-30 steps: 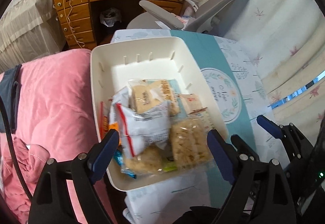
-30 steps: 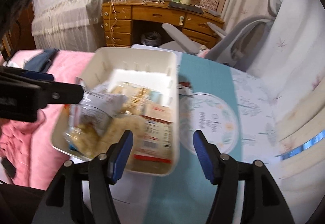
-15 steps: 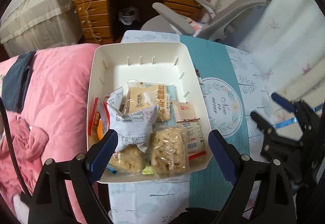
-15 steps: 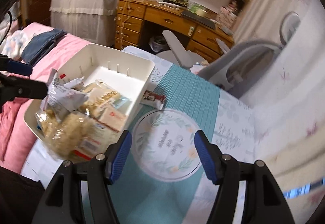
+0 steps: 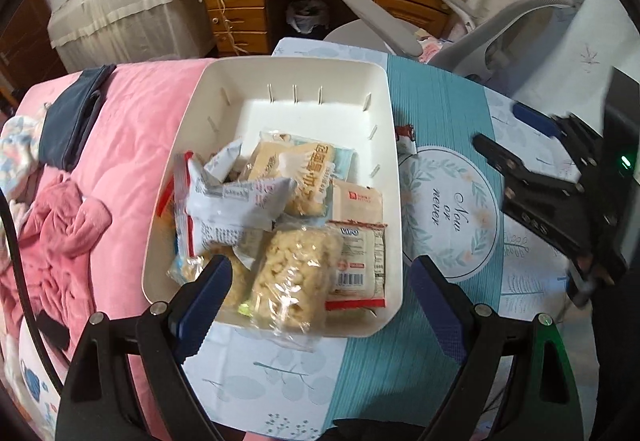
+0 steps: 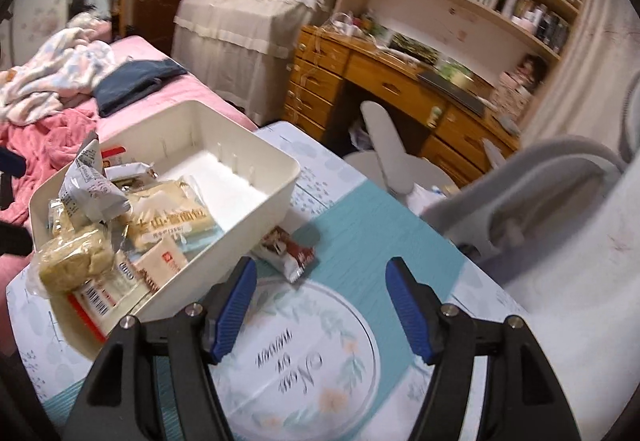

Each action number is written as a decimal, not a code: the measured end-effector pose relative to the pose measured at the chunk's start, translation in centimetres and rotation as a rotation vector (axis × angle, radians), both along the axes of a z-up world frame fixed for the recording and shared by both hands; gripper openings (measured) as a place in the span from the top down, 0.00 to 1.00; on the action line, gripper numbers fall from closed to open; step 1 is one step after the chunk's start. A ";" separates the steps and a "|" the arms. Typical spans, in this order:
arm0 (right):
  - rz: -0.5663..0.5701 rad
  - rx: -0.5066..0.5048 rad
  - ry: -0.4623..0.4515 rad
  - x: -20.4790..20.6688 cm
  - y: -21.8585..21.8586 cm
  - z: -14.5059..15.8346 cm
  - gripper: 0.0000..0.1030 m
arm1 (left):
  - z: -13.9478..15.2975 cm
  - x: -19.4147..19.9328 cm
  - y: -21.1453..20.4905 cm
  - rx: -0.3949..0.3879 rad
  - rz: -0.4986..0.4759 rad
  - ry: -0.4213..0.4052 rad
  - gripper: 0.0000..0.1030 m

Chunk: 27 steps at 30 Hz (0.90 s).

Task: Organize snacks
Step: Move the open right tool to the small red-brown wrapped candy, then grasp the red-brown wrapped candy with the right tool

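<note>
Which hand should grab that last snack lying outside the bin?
Right. The right gripper, jaws opening and empty, points at the stray snack packet just ahead beside the white bin. The left gripper hangs over the bin's snacks.

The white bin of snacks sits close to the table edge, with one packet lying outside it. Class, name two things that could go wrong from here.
1. The clear puffed-rice pack overhangs the near rim of the white bin; a nudge from the open left claw might tip it out.
2. The brown-and-white packet lies against the bin's wall; the opening right claw, empty now, might shove the bin when reaching for it.
</note>
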State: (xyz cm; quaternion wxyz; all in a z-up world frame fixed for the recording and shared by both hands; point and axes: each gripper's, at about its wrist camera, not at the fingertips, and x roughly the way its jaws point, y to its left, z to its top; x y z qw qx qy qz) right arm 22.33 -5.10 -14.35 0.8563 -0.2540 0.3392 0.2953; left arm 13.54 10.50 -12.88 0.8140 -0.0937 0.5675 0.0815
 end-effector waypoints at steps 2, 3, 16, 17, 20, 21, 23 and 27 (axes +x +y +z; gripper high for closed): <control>0.044 0.037 0.000 0.8 0.1 -0.9 0.35 | -0.4 -0.1 -0.5 0.000 0.005 0.013 0.13; 0.069 0.056 -0.002 1.1 0.3 -1.5 0.35 | -0.6 -0.2 -0.6 0.000 0.004 0.018 0.13; 0.104 0.071 0.046 5.5 3.1 -10.8 0.35 | -2.8 0.3 -0.5 0.010 0.017 0.033 0.13; 0.108 0.068 0.048 5.6 3.1 -11.2 0.35 | -3.1 0.4 -0.3 0.009 0.024 0.042 0.13; 0.112 0.074 0.091 6.5 3.5 -12.6 0.38 | -3.8 0.4 0.2 -0.001 0.048 0.059 0.13; 0.119 0.076 0.098 6.6 3.6 -12.9 0.39 | -3.9 0.4 0.3 -0.003 0.055 0.064 0.13; 0.133 0.063 0.101 6.6 4.0 -13.6 0.40 | -4.3 0.5 0.6 -0.006 0.069 0.072 0.13; 0.125 0.060 0.099 7.0 4.5 -14.3 0.44 | -4.4 0.5 1.1 -0.005 0.092 0.076 0.13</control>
